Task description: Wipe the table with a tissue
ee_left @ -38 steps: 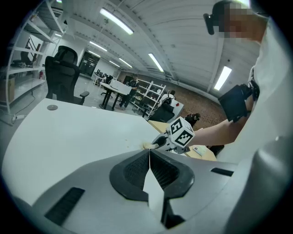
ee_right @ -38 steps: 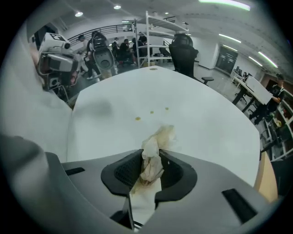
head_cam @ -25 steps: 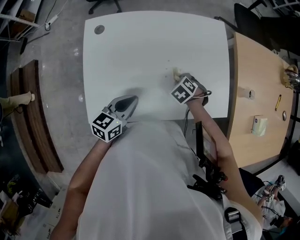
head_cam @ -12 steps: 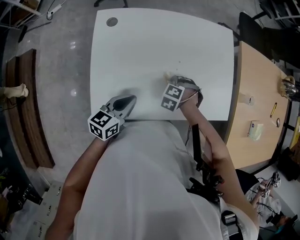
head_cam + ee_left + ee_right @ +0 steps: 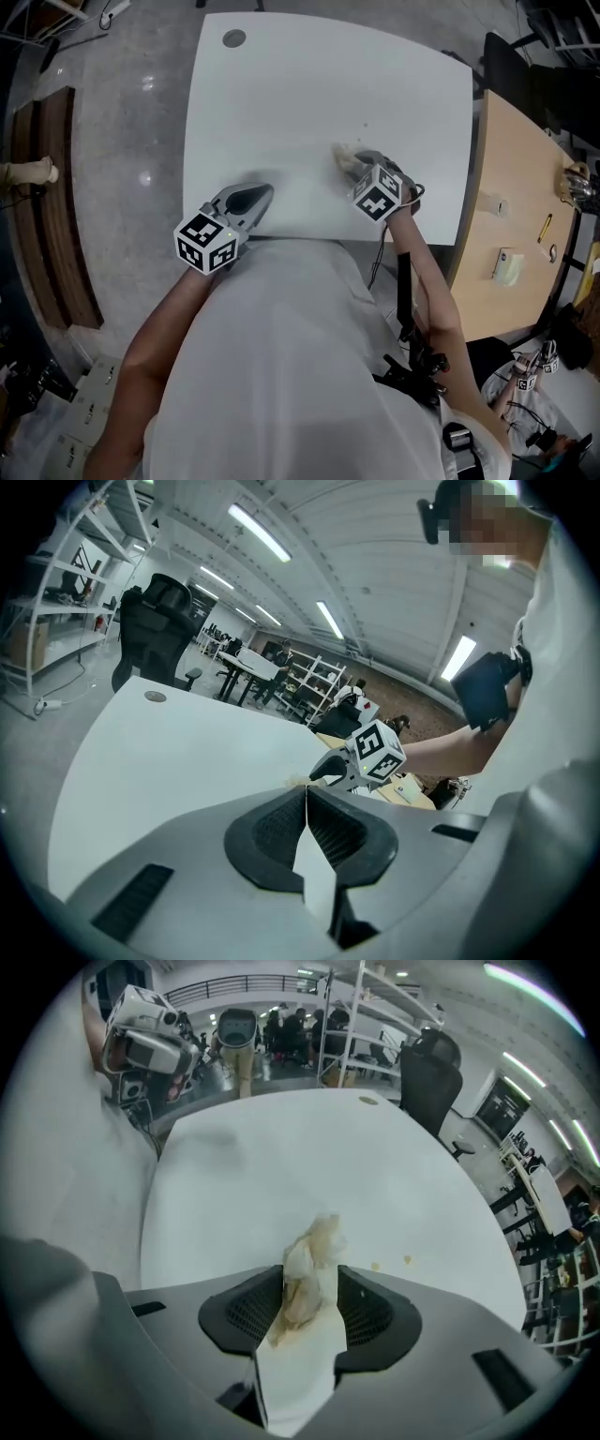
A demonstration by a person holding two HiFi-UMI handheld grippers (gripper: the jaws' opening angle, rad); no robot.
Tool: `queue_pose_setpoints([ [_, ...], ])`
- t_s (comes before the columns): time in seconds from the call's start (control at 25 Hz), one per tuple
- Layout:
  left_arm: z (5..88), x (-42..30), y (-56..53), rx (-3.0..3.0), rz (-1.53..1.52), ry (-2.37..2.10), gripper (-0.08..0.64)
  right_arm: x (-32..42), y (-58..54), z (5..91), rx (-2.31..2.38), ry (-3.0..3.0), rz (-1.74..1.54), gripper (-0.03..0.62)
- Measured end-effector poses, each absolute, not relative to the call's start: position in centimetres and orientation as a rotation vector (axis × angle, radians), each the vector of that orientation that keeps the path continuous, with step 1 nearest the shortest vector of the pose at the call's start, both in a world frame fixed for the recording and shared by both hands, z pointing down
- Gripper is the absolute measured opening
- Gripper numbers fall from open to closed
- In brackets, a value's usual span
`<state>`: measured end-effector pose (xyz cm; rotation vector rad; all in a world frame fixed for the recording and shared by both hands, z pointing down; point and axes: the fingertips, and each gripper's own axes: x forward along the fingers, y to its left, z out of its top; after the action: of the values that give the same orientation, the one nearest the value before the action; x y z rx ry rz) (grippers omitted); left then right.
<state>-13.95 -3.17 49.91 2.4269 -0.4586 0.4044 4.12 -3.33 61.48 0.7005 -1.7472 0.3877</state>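
A crumpled, brown-stained tissue (image 5: 309, 1260) lies on the white table (image 5: 309, 84), between the jaws of my right gripper (image 5: 311, 1283). These jaws point steeply down and are opening, and the tissue sits loose in the wide gap. In the head view the tissue (image 5: 341, 155) pokes out just beyond the right gripper (image 5: 352, 163), near the table's front right. My left gripper (image 5: 262, 193) rests low over the front edge, its jaws shut with nothing between them (image 5: 307, 803). From the left gripper view, the right gripper (image 5: 326, 771) is seen across the table.
Small crumbs (image 5: 407, 1259) lie on the table just past the tissue. A round cable hole (image 5: 234, 38) sits in the far left corner. A wooden desk (image 5: 516, 187) with small items adjoins on the right, and a black chair (image 5: 506, 56) stands behind it.
The right gripper's wrist has rolled and its cube swung left, then back right, staying at the tissue. The left gripper has hardly moved along the front edge.
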Motion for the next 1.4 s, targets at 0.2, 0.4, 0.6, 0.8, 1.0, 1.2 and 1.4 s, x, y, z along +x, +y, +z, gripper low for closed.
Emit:
queue_pose_setpoints([
  [0.2,49.8,-13.7,-3.4,2.426,0.409,-0.454,0.008,2.7,-4.3,61.3,0.783,-1.773,0.365,0.160],
  [0.4,49.7,-13.6,-3.7,2.424,0.416,-0.470,0.008,2.3,-3.9,62.3,0.797,-1.762,0.463,0.089],
  [0.6,49.9,-13.9,-3.5,2.411,0.422,-0.482,0.008,-0.4,-2.9,62.1,0.704,-1.873,0.560,0.086],
  [0.8,49.7,-13.2,-3.6,2.410,0.419,-0.490,0.008,-4.4,-1.5,59.9,0.612,-2.134,0.644,0.084],
  [1.0,49.7,-12.5,-4.1,2.405,0.424,-0.510,0.008,3.2,-6.4,57.0,0.978,-2.229,0.720,0.085],
  [1.2,49.9,-11.6,-3.8,2.396,0.423,-0.532,0.008,13.1,-9.3,57.3,1.239,-2.100,0.781,0.086],
  [1.4,50.0,-11.3,-3.5,2.381,0.436,-0.565,0.008,16.9,-11.5,59.0,1.224,-1.990,0.699,0.085],
])
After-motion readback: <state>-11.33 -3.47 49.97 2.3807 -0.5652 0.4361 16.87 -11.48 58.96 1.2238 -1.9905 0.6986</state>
